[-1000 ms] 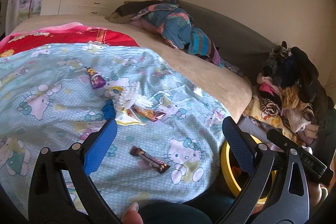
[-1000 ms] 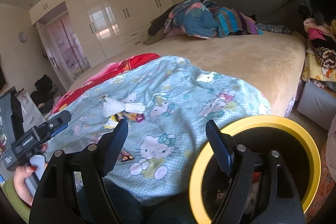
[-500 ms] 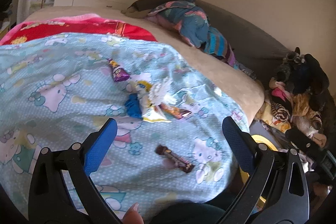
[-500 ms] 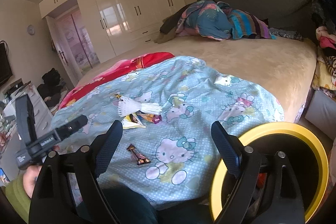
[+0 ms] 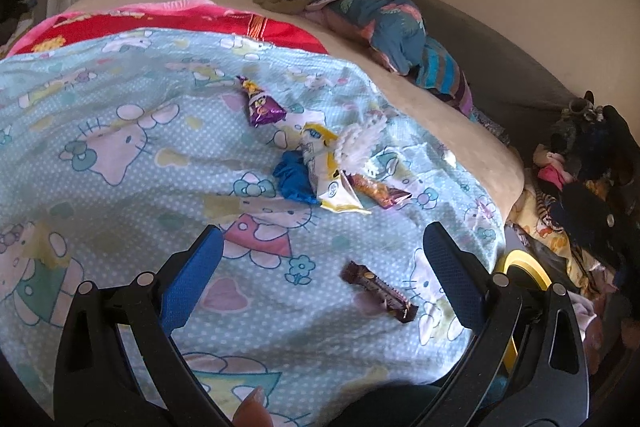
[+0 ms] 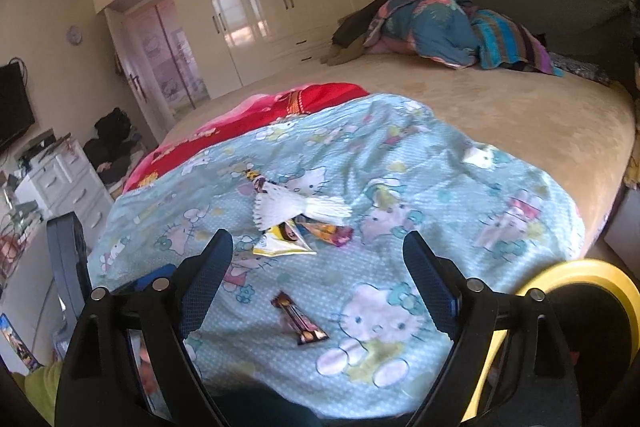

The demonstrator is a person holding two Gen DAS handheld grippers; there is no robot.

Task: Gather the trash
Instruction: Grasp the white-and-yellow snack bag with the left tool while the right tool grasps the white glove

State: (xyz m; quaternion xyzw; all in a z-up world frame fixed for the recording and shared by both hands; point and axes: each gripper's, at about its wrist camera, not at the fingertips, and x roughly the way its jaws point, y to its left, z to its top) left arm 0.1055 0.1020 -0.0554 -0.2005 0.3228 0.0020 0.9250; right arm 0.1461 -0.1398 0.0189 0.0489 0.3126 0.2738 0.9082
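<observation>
Left wrist view: left tongs (image 5: 320, 267) gape wide, empty, above the brown wrapper (image 5: 379, 291); right tongs (image 6: 316, 279) also wide, over the same wrapper.

I cannot read a single word or number anywhere. The wrappers lying on my blue cartoon-cat blanket (image 5: 120, 187) carry printing, but the brown bar wrapper (image 5: 378, 291), the purple wrapper (image 5: 262, 107) and the yellow-and-white packet (image 5: 332, 183) all show only blurred marks from my left camera. From my right camera the same brown bar wrapper (image 6: 299, 321) is just as unclear. The blanket bears pictures only, no lettering I can make out.
</observation>
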